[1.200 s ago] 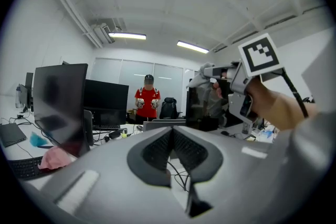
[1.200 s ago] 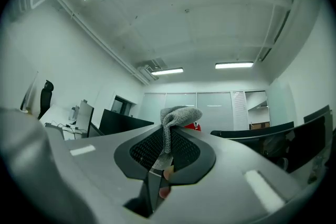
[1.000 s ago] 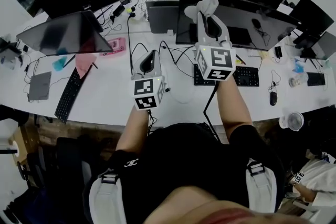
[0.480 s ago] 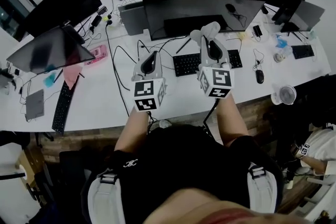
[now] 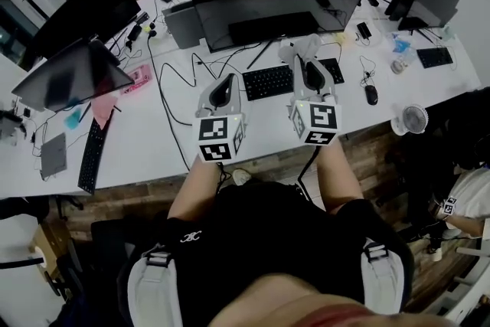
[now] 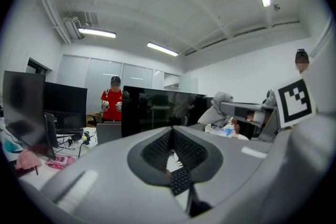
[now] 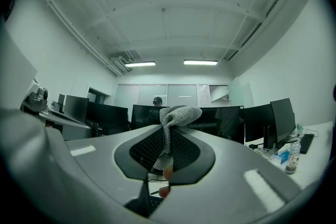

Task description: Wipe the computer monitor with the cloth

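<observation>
The wide dark computer monitor (image 5: 268, 0) stands at the back of the white desk (image 5: 145, 142). In the left gripper view the monitor (image 6: 163, 110) lies straight ahead. My right gripper (image 5: 305, 57) is shut on a grey knitted cloth (image 5: 300, 48), held over the black keyboard (image 5: 272, 80), short of the screen. The cloth (image 7: 176, 114) sticks up from the right gripper (image 7: 167, 136) between its jaws. My left gripper (image 5: 223, 82) hangs over the desk left of the keyboard. The left gripper (image 6: 171, 134) has its jaws shut with nothing between them.
A mouse (image 5: 370, 94) and a small white fan (image 5: 414, 119) lie right of the keyboard. Cables (image 5: 172, 84) cross the desk. More monitors (image 5: 73, 76) and a second keyboard (image 5: 90, 153) are at the left. A person in red (image 6: 111, 105) stands behind the desk.
Both grippers have drawn back from the monitor toward the desk's front edge. The cloth was up against the screen a second ago; it now hangs over the keyboard.
</observation>
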A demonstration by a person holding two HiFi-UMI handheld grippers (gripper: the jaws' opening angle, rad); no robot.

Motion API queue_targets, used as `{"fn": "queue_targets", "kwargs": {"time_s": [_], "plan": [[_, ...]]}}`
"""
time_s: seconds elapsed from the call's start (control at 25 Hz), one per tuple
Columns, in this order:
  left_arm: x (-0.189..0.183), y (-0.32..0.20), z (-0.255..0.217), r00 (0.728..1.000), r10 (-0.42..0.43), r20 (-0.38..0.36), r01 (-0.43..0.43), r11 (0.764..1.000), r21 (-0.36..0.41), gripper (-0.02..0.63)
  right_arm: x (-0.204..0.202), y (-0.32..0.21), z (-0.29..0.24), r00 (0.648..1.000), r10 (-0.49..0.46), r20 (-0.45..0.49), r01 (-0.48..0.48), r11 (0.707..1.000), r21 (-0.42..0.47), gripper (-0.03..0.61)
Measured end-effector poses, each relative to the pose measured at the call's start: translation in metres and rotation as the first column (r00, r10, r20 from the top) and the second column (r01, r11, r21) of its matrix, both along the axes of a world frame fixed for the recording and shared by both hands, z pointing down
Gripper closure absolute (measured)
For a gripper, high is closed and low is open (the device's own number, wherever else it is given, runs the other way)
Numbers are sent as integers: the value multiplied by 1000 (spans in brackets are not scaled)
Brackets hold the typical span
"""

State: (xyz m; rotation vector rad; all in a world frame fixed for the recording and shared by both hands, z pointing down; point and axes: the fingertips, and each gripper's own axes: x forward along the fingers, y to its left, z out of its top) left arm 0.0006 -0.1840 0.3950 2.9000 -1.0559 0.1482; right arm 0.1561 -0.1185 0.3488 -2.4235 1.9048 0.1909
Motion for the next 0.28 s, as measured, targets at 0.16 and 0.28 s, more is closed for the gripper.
{"fn": "queue_targets", "kwargs": {"time_s": [0.16, 0.28], "plan": [[-8, 12, 2, 1000, -3, 2, 3, 1000, 5, 560, -8, 11, 0, 1000, -3, -4, 3, 1000, 17, 549], [-15, 20, 4, 1000, -8, -1, 8, 1000, 9, 559, -16, 17, 3, 1000, -8, -3, 9, 1000, 24, 549]]}}
